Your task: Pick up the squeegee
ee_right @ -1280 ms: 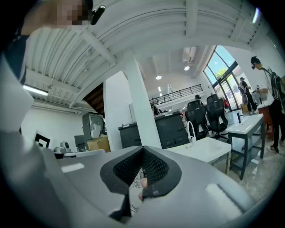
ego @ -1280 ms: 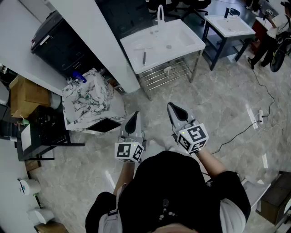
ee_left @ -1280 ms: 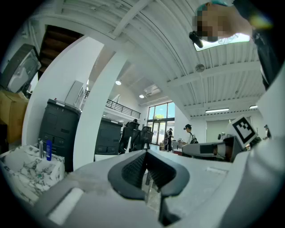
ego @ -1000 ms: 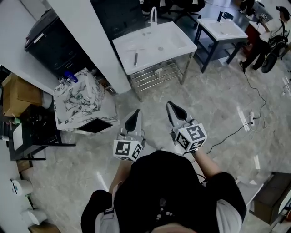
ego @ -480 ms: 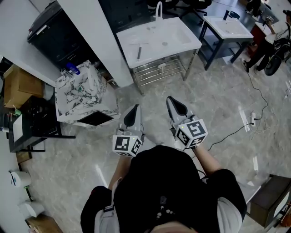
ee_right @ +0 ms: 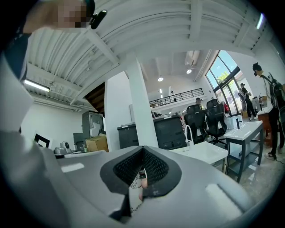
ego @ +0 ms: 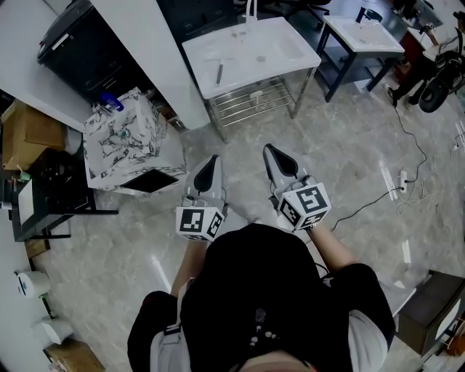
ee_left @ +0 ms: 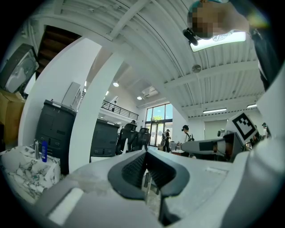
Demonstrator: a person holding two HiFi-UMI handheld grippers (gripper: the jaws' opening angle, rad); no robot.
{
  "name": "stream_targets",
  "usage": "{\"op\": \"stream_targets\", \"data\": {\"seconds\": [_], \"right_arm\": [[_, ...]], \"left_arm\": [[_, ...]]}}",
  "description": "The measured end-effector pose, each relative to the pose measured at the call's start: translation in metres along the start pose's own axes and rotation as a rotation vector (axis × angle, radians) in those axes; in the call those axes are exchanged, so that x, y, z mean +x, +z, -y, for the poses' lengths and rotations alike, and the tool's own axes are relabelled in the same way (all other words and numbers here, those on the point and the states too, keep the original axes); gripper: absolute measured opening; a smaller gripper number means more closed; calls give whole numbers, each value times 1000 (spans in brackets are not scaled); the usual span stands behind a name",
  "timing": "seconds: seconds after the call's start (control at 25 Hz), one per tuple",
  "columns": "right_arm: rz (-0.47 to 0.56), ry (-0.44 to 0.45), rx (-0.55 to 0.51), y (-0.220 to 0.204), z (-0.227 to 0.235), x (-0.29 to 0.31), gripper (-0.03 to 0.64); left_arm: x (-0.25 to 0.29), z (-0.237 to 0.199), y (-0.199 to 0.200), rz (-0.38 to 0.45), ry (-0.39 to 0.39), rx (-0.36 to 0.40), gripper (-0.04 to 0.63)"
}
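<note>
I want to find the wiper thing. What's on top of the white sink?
A thin dark squeegee lies on the white sink, toward its left side, with a faucet at the back. The sink covers most of the wire shelf below.

A white sink top (ego: 287, 62) on a metal stand sits at the top centre of the head view, with the squeegee (ego: 219, 74) lying on its left part. The marbled floor (ego: 349, 152) carries a marble-patterned box (ego: 123, 145) at left and a power strip (ego: 402, 181) at right.
</note>
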State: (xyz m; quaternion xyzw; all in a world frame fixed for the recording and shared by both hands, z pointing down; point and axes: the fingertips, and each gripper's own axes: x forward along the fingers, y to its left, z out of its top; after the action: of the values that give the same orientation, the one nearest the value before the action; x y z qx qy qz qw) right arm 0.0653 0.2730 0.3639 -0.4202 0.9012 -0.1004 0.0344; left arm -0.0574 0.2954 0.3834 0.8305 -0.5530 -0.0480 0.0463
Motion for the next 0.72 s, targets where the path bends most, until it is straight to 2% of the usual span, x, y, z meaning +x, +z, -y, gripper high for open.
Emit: {"op": "stream_targets", "data": {"seconds": [0.36, 0.72], "right_arm": [[4, -27, -11, 2, 9, -5, 2], [-22, -50, 6, -10, 27, 21, 2]], "left_arm": [[11, 8, 2, 6, -27, 30, 2], [30, -14, -13, -22, -18, 15, 2]]}}
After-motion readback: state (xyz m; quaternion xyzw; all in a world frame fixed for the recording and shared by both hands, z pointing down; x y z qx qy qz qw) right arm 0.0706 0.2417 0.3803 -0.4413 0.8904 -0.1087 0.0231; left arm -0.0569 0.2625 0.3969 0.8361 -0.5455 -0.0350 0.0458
